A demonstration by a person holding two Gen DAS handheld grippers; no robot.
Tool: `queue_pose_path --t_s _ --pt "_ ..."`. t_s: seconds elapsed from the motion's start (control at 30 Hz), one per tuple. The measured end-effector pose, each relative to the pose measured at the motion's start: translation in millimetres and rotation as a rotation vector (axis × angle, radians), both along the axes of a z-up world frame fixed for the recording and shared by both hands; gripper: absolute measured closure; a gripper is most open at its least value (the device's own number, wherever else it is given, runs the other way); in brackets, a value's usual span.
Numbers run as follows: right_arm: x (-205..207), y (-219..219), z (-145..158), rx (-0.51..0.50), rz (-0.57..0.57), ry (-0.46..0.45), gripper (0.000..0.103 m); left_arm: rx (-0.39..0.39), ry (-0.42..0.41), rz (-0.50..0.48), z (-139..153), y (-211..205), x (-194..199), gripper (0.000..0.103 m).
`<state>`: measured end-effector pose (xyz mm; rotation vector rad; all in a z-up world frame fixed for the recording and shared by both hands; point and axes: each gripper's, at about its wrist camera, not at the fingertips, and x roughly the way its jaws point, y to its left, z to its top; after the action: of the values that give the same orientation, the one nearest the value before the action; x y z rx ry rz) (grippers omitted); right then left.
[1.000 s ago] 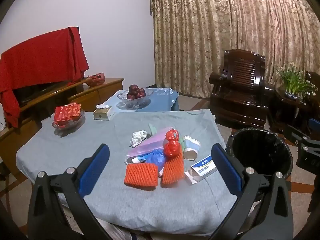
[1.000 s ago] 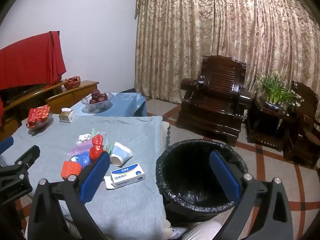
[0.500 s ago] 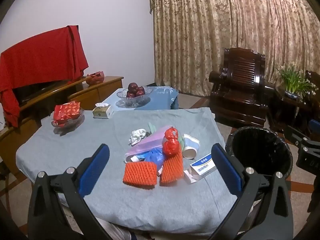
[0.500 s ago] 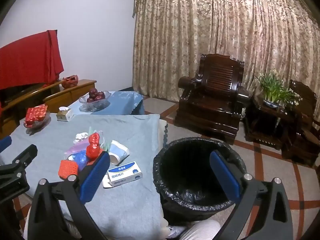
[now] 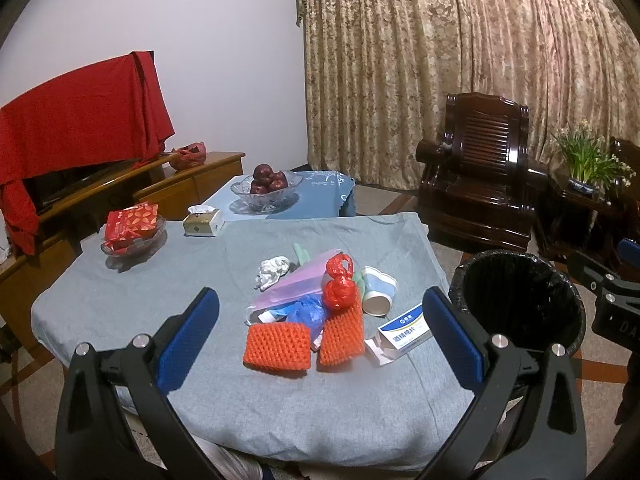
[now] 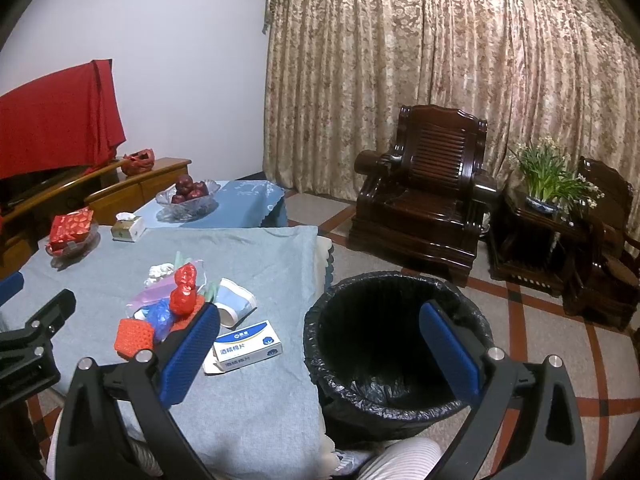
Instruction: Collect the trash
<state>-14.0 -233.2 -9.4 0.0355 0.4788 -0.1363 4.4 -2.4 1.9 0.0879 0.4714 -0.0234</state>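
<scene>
Both tongs are released and grasp nothing: the left gripper (image 5: 320, 334) hangs above the near part of the grey table (image 5: 120, 300) with its blue fingers (image 5: 188, 338) spread wide, and the right gripper (image 6: 318, 354) hangs with its jaws just as wide, one finger over the table edge and the other over the black trash bin (image 6: 396, 344). I describe the places from this bin, which stands on the floor just beside the right edge of the table and is lined with a black bag. Far to the left of the bin, on the back part of the table, there is a glass dish with a red packet (image 5: 132, 226), and next to it a small tissue box (image 5: 203, 221). Nearer to the bin lies the pile of trash: a crumpled white tissue (image 5: 273, 271), a pink plastic bag (image 5: 296, 286), a blue plastic bag (image 5: 307, 310), two orange foam nets (image 5: 278, 347) and a knotted red bag (image 5: 338, 286) on top. Closer still to the bin lies a paper cup (image 5: 378, 290) on its side, and nearest to it a white and blue box (image 5: 405, 330), close to the table edge. Behind the table a glass bowl of dark fruit (image 5: 267, 186) stands on a second, blue-covered table.
</scene>
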Motion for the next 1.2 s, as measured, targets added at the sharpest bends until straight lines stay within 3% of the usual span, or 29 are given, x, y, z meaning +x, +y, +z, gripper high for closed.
queue_pose_path --t_s 1.2 --pt "-0.4 -2.3 0.7 0.003 0.000 0.003 0.006 -0.001 0.002 0.001 0.6 -0.5 0.3 0.005"
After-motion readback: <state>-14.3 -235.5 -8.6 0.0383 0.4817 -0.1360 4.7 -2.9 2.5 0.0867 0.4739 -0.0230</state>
